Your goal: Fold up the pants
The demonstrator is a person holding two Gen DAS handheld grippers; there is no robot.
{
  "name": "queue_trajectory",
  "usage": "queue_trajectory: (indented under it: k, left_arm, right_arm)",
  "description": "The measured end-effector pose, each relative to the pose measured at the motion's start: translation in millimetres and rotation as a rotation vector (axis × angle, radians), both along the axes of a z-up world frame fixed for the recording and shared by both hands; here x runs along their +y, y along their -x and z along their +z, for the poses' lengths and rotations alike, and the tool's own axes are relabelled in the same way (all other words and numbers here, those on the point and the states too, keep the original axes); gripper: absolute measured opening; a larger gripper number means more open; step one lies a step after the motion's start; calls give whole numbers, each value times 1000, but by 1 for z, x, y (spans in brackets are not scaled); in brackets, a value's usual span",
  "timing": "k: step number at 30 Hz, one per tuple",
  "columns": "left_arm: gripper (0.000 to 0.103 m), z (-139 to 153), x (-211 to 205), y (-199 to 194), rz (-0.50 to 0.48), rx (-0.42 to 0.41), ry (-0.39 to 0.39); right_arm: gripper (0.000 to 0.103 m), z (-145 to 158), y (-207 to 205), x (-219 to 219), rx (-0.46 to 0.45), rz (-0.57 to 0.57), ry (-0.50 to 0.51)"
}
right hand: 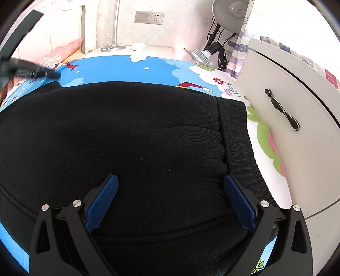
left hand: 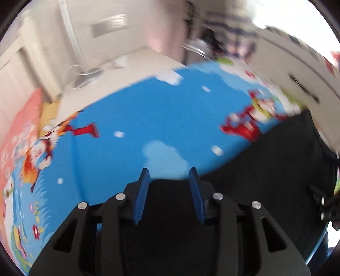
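Note:
Black pants point(right hand: 136, 131) lie spread on a blue cartoon bedsheet point(right hand: 127, 68), with their ribbed waistband point(right hand: 235, 127) at the right. My right gripper point(right hand: 171, 177) hovers wide open over the pants near the waistband, nothing pressed between its blue pads. The left wrist view is blurred. There my left gripper point(left hand: 169, 172) points down at the far edge of the pants point(left hand: 265, 169). Its pads stand apart with black cloth lying between them low down, and no pad visibly presses on it. The left gripper point(right hand: 42, 73) also shows as a dark blur at the pants' far left corner.
A white cabinet point(right hand: 282, 148) with a metal handle point(right hand: 282, 110) stands close on the right of the bed. A pink pillow point(right hand: 61, 53) lies at the back left. Beyond the bed are a wall socket point(right hand: 149, 17), cables and a clamp lamp point(right hand: 201, 55).

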State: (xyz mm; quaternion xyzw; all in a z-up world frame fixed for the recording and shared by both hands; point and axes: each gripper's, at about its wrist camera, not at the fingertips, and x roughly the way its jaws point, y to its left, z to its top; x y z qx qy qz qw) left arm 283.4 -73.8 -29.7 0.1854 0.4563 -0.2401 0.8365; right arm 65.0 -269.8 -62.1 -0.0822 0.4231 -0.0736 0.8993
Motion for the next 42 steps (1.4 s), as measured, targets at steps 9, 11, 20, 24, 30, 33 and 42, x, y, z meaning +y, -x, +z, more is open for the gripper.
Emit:
queue_trajectory:
  k: [9, 11, 20, 24, 30, 33, 42]
  left_arm:
    - [50, 4, 7, -9, 208, -166, 0]
    - [70, 20, 11, 13, 171, -156, 140]
    - [75, -29, 18, 74, 219, -32, 69]
    - [74, -17, 52, 83, 341, -38, 224]
    - [68, 9, 92, 129, 456, -95, 375]
    - [60, 6, 104, 145, 502, -84, 390]
    - [55, -32, 106, 159, 512, -4, 378]
  right_arm:
    - [97, 0, 2, 0, -9, 5, -2]
    - [97, 0, 3, 0, -12, 6, -4]
    - [97, 0, 6, 1, -14, 8, -3]
    - [96, 6, 4, 0, 12, 0, -3]
    - [95, 51, 8, 5, -106, 12, -88]
    - [95, 63, -4, 8, -133, 33, -120]
    - [96, 3, -39, -11, 15, -14, 37]
